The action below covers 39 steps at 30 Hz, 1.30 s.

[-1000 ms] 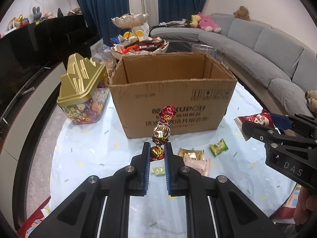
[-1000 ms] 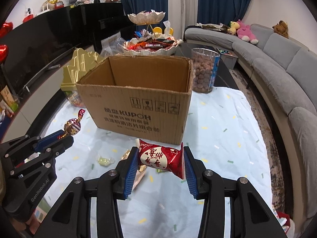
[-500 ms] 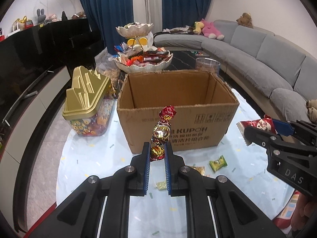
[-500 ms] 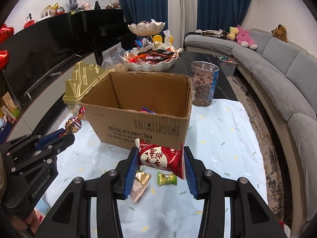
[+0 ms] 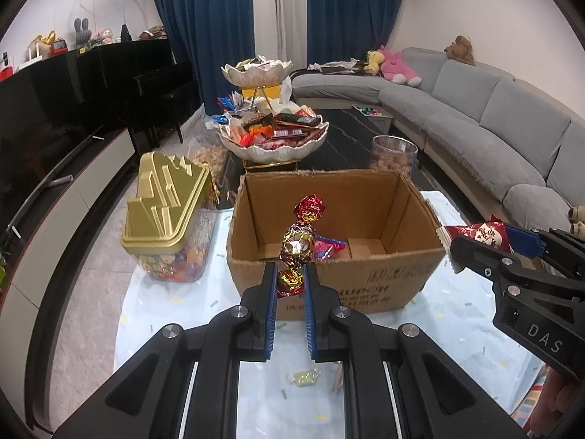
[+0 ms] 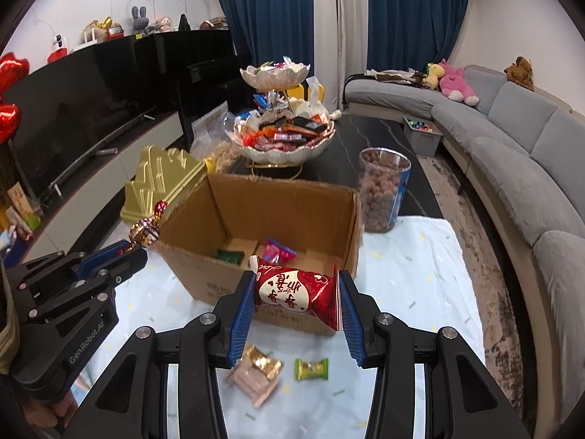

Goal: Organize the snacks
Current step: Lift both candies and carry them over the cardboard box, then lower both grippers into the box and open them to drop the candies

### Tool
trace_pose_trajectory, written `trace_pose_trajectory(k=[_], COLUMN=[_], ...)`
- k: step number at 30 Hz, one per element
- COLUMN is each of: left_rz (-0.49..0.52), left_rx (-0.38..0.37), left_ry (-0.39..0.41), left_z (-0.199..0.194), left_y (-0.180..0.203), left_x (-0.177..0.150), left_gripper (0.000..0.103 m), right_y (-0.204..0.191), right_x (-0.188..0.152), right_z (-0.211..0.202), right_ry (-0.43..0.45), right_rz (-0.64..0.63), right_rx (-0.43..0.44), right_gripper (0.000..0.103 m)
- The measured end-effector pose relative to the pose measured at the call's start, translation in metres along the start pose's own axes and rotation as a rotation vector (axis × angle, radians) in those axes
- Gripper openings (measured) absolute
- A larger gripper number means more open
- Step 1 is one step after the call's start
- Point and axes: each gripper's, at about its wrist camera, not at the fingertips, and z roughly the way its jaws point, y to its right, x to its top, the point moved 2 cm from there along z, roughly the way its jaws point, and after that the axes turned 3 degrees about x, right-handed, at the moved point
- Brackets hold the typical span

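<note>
An open cardboard box (image 5: pixel 365 278) (image 6: pixel 190 259) stands on the pale cloth, with a few wrapped snacks on its floor. My left gripper (image 5: pixel 290 281) (image 6: pixel 131 252) is shut on the lower twist of a red and gold foil candy (image 5: pixel 298 243) (image 6: pixel 144 234), held up before the box's near wall. My right gripper (image 6: pixel 296 289) (image 5: pixel 475 241) is shut on a red snack packet (image 6: pixel 298 291) (image 5: pixel 482 232) with white lettering, raised near the box's front right corner. Loose candies lie below: a gold one (image 6: pixel 263 362), a pink one (image 6: pixel 254 384), a green one (image 6: pixel 310 369).
A gold-lidded jar of sweets (image 5: pixel 164 216) stands left of the box. Behind it are a two-tier shell dish of snacks (image 5: pixel 272 139) and a clear tub of brown balls (image 6: pixel 382 194). A grey sofa (image 5: pixel 493 135) curves along the right. A small gold candy (image 5: pixel 303 378) lies under my left gripper.
Both grippers have risen with their snacks, so the box's inside now shows. The loose candies on the cloth have slid lower in both views.
</note>
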Motion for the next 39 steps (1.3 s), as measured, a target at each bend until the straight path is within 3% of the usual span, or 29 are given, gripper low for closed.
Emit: trace_pose_trajectory(k=[18, 39], left_rz=[-0.023, -0.032], left_rx=[-0.008, -0.016], left_ry=[-0.017, -0.082], left_z=[0.03, 0.078], left_y=[-0.004, -0.009], left_x=[0.034, 0.047], left_gripper=[0.015, 0.015], right_y=[0.007, 0.006], right_x=[0.037, 0.065], right_z=[0.026, 0.082], right_ry=[0.028, -0.015], right_rz=[-0.004, -0.014], right_rx=[-0.016, -0.025], right_gripper=[0.045, 0.045])
